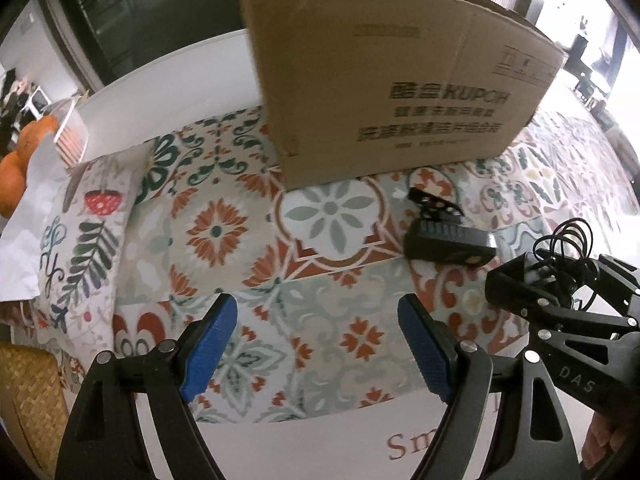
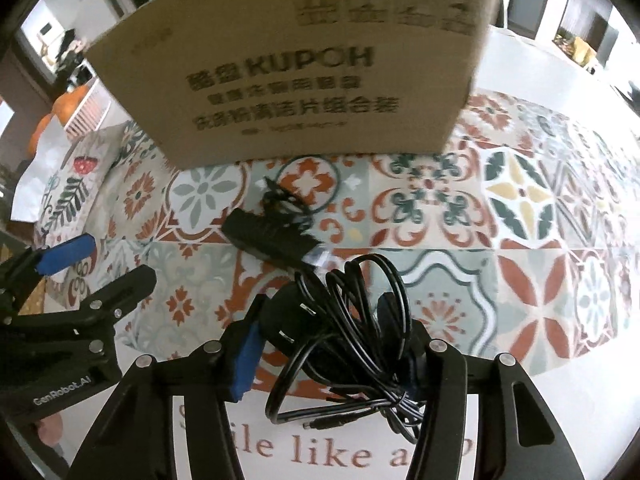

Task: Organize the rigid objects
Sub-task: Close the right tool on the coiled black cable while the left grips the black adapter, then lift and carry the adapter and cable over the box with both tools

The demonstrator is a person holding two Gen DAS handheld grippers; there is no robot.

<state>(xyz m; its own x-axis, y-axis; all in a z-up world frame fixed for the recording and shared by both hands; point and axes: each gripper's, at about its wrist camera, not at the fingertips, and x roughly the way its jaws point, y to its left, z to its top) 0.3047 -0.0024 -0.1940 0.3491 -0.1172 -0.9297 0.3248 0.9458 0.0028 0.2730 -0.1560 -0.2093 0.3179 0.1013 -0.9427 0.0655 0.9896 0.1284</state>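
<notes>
My right gripper (image 2: 320,304) is shut on a black power adapter (image 2: 292,320), and its coiled black cable (image 2: 360,320) hangs in loops over the fingers. The left wrist view shows the same gripper (image 1: 560,276) at the right, cable (image 1: 568,240) bunched on top. A black box-shaped device (image 1: 448,240) with a small black clip (image 1: 432,200) behind it lies on the patterned tablecloth, just beyond the held adapter (image 2: 272,236). My left gripper (image 1: 316,312) stands open over bare cloth with nothing between its blue pads; it sits to the left of the right one (image 2: 100,268).
A large cardboard box (image 1: 380,80) printed KUPOH stands behind the device (image 2: 300,80). To the left are a printed cushion (image 1: 88,248), oranges (image 1: 16,176) and a woven basket (image 1: 28,392). The tablecloth (image 2: 520,200) stretches away to the right.
</notes>
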